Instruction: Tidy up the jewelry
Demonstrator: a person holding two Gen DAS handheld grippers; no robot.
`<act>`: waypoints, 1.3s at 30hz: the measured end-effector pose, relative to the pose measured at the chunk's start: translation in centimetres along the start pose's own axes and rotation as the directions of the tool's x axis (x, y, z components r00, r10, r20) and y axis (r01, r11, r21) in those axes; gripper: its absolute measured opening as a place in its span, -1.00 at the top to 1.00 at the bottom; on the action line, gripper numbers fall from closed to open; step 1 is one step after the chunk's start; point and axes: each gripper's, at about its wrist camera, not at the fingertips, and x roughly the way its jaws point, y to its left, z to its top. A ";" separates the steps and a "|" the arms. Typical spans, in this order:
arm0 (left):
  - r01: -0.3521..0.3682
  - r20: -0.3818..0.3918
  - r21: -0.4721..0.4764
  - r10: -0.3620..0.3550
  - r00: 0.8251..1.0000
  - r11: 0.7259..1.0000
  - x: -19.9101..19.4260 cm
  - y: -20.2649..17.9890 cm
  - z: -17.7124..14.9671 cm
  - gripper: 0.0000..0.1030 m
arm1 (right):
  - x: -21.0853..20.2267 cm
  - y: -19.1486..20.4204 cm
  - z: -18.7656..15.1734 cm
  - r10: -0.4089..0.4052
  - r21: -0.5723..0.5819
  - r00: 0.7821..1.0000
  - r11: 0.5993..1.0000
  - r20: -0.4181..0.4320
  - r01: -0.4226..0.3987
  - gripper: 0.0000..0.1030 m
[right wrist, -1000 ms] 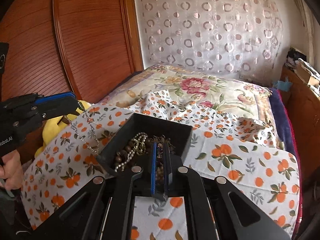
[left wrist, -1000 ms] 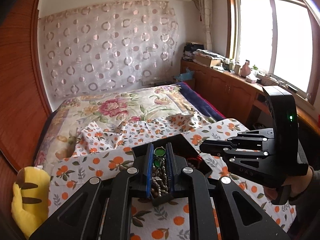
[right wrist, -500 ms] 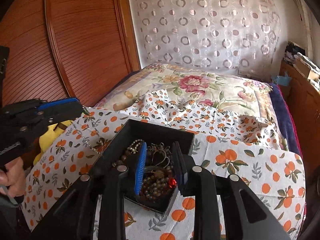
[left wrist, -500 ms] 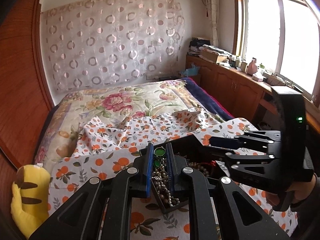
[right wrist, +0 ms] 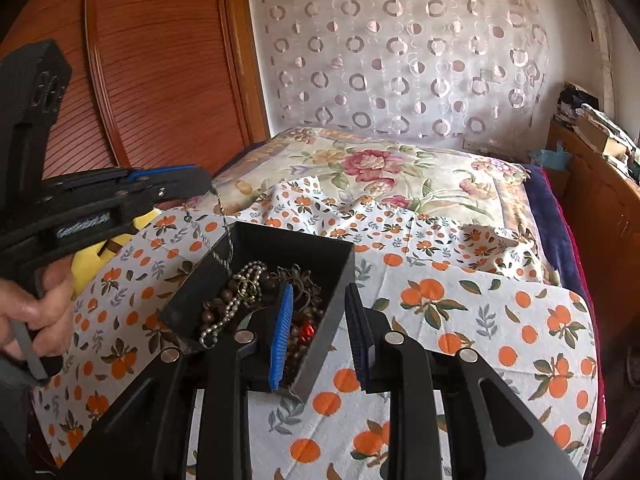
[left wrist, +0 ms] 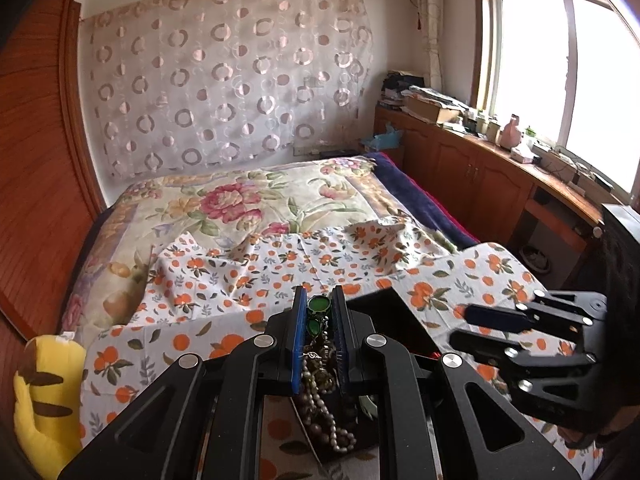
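Left tongs [left wrist: 319,322] clamp green-stone necklace [left wrist: 318,305] above black box [left wrist: 394,322].

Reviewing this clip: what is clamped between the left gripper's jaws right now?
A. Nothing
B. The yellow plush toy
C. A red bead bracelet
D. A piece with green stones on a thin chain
D: in the left wrist view, the left gripper is closed on the green-stone necklace, above the black box.

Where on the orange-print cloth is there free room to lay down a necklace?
The orange-print cloth is bare right of the black rectangular jewelry box, up to the dark blue blanket edge. It is crowded inside the box, and left of it near the left gripper and yellow plush toy.
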 end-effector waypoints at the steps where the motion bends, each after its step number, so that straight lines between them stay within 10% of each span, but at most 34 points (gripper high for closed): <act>1: -0.003 -0.005 -0.005 0.003 1.000 1.000 0.2 0.1 0.0 0.77 | -0.1 0.0 -0.1 -0.002 0.001 1.000 1.000 0.001 0.002 0.44; 11: -0.061 0.009 -0.043 0.062 0.998 0.997 -1.3 1.1 -2.7 -0.44 | -1.9 0.5 -1.0 -0.035 -0.009 0.999 0.999 0.041 0.035 0.44; 17: -0.075 0.007 -0.073 0.076 0.997 0.994 -3.6 1.6 -6.2 -0.76 | -2.7 1.5 -1.9 -0.053 -0.014 0.997 0.998 0.054 0.054 0.44; 22: -0.099 0.027 -0.073 0.101 0.994 0.992 -6.0 1.3 -8.3 -0.85 | -3.4 2.2 -2.6 -0.047 -0.006 0.996 0.999 0.069 0.048 0.43; 39: -0.177 0.107 -0.080 0.185 0.977 0.981 -13.2 -0.2 -11.0 -0.85 | -9.0 4.8 -5.5 -0.102 0.053 0.979 0.994 0.178 0.094 -0.80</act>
